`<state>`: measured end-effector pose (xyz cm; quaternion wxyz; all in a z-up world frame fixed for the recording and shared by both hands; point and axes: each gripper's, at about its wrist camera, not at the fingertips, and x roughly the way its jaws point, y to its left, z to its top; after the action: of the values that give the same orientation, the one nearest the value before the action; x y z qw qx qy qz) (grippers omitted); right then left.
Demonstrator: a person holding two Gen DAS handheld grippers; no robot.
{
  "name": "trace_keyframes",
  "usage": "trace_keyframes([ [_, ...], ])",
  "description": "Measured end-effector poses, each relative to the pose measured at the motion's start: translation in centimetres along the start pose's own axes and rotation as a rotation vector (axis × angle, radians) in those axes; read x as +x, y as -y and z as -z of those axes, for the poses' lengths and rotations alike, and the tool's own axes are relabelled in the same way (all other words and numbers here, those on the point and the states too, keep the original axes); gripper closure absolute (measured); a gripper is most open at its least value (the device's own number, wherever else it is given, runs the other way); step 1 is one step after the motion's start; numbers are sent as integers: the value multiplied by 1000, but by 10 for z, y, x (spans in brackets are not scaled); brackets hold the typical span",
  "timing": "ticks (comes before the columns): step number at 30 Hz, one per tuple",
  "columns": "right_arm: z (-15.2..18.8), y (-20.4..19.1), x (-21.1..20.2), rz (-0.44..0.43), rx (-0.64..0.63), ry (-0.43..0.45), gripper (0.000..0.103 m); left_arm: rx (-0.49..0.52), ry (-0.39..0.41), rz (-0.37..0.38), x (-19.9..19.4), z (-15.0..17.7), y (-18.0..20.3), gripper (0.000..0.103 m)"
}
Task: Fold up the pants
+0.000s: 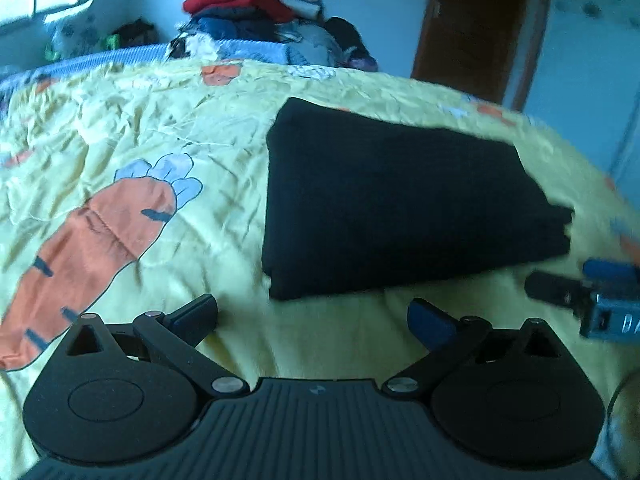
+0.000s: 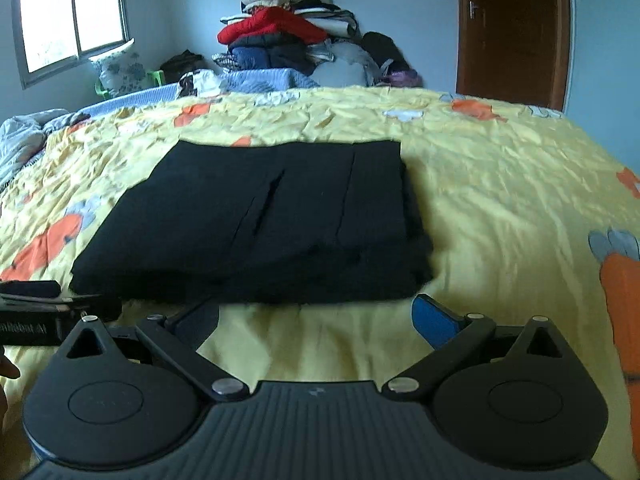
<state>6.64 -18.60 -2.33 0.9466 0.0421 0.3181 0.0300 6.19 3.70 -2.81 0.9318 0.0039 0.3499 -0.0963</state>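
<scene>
1. Black pants (image 2: 256,216) lie folded into a flat, roughly rectangular stack on the yellow carrot-print bedspread (image 2: 500,208), near the middle of the bed. Fold seams and a slit show on top in the right wrist view; in the left wrist view the fabric is one dark mass, no detail readable.
2. Pants' near edge is stacked in layers; layer count can't be made out.
3. Left gripper (image 1: 314,322): fingers spread wide, nothing between them, just short of the pants' near edge, over bare bedspread.
4. Right gripper (image 2: 316,320): also spread wide, empty, just short of the near edge, not touching the pants.
5. Each gripper shows in the other's view only as a blurred fragment cut off at the frame edge.
6. Left wrist view is motion-blurred overall; right side smeared.
7. Far side: clothes pile (image 2: 288,32) against the wall, individual items hard to separate.
8. Window (image 2: 72,12) at left, washed out. Brown door (image 2: 512,32) at right, top cropped.
9. A fingertip sliver at the right wrist view's left edge, mostly out of frame.
</scene>
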Motion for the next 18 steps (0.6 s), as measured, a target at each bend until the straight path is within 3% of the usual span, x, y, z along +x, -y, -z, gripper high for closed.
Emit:
trace_keyframes([
  [4, 12, -4, -12, 0, 9, -3, 0, 47, 15, -1, -11, 15, 5, 0],
  [10, 21, -5, -34, -13, 3, 46, 0, 21, 13, 11, -19, 14, 1, 1],
  [14, 5, 6, -41, -39, -14, 125, 0, -37, 23, 30, -18, 0, -13, 1],
  [18, -23, 50, -17, -147, 139, 115, 0, -71, 6, 20, -3, -15, -27, 1],
])
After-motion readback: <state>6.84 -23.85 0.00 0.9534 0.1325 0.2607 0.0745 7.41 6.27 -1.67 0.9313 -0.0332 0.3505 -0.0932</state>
